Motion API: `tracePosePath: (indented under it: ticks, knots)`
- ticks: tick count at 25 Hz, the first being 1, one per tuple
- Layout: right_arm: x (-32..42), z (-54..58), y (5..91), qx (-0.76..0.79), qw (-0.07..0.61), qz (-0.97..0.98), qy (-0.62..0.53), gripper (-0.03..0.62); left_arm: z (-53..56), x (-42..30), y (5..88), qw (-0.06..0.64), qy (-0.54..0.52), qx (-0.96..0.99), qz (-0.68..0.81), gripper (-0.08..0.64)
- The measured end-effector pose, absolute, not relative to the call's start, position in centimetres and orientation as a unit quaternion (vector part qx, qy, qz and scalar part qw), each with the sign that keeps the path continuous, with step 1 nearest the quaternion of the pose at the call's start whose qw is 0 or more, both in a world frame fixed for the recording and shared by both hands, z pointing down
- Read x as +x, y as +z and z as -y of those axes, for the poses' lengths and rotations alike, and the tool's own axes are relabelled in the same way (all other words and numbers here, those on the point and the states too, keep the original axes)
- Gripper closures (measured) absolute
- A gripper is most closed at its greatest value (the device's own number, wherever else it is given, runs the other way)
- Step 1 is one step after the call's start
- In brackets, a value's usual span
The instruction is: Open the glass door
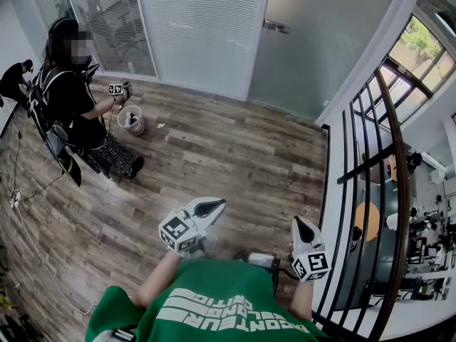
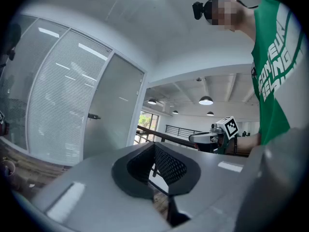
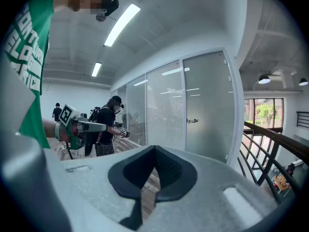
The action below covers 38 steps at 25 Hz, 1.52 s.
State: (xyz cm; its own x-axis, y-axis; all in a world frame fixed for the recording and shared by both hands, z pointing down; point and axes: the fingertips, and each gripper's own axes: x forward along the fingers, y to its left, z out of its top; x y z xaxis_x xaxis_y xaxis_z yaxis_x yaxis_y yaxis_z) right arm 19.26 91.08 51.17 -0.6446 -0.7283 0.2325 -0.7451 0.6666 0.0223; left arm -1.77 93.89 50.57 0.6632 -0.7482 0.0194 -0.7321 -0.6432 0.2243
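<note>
- The glass door [image 1: 313,41] is still closed. It stands far off at 1 o'clock in the head view, so nothing is done yet.
- The left gripper [image 1: 209,206] and right gripper [image 1: 304,230] are both pinched tight and hold nothing.
- Left to do, I think: walk over, grab the handle [image 1: 276,27], then open the door.
- The door is smooth, cloudy grey glass. The handle is a small shiny metal bar. The floor [image 1: 214,155] is brown wood planks.
</note>
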Motion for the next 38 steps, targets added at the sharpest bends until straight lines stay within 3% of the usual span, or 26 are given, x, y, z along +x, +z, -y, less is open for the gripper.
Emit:
tracePosePath:
  ticks: [20,38]
  knots:
    - [24.8,-91.5,51.5,0.447,0.1,0.888,0.047,0.6,-92.4,3.6,50.8,0.111,-0.023,0.922,0.37,0.546]
    - [34.5,-89.3,52.2,0.464,0.099,0.878,0.057,0.6,-90.0,14.0,51.4,0.122,-0.018,0.929,0.349,0.546]
